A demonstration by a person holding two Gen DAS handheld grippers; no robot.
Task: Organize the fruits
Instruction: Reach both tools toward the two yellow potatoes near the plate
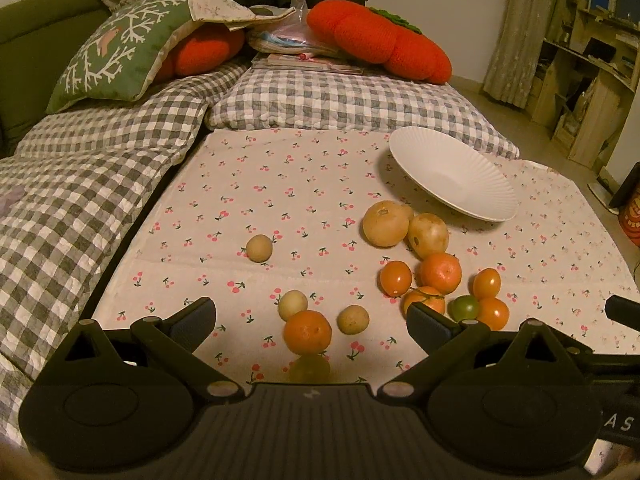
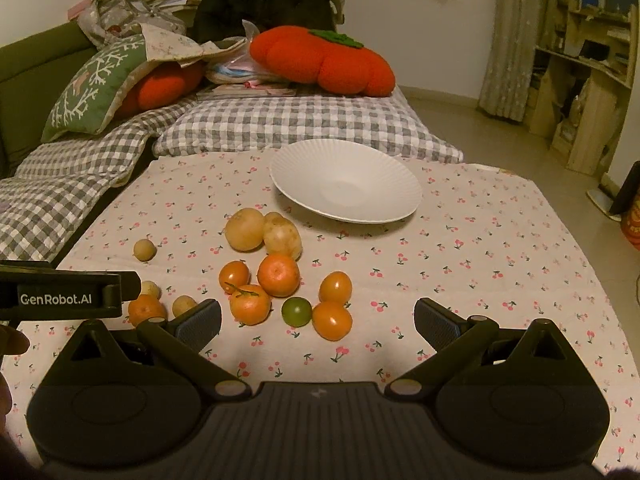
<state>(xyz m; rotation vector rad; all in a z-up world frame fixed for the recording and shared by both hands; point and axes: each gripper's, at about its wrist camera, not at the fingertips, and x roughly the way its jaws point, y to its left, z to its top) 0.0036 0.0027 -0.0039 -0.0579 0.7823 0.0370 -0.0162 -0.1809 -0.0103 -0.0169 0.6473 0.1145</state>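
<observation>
Left gripper (image 1: 310,320) and right gripper (image 2: 318,320) hovering wide apart, holding nothing. Fruits (image 2: 278,275) lying on counter (image 2: 480,280) just before empty plate (image 2: 346,186).

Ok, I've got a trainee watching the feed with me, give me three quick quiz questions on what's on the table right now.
1. True or false: the white plate already holds fruit.
2. How many green fruits lie on the cherry-print cloth? A) none B) one C) three
3. Fill in: both the left gripper and the right gripper have their jaws ____.

Key:
1. False. The plate is bare, and all the fruit lies on the cloth.
2. B. A single green fruit sits among the orange ones.
3. Open. Neither holds anything.
</observation>
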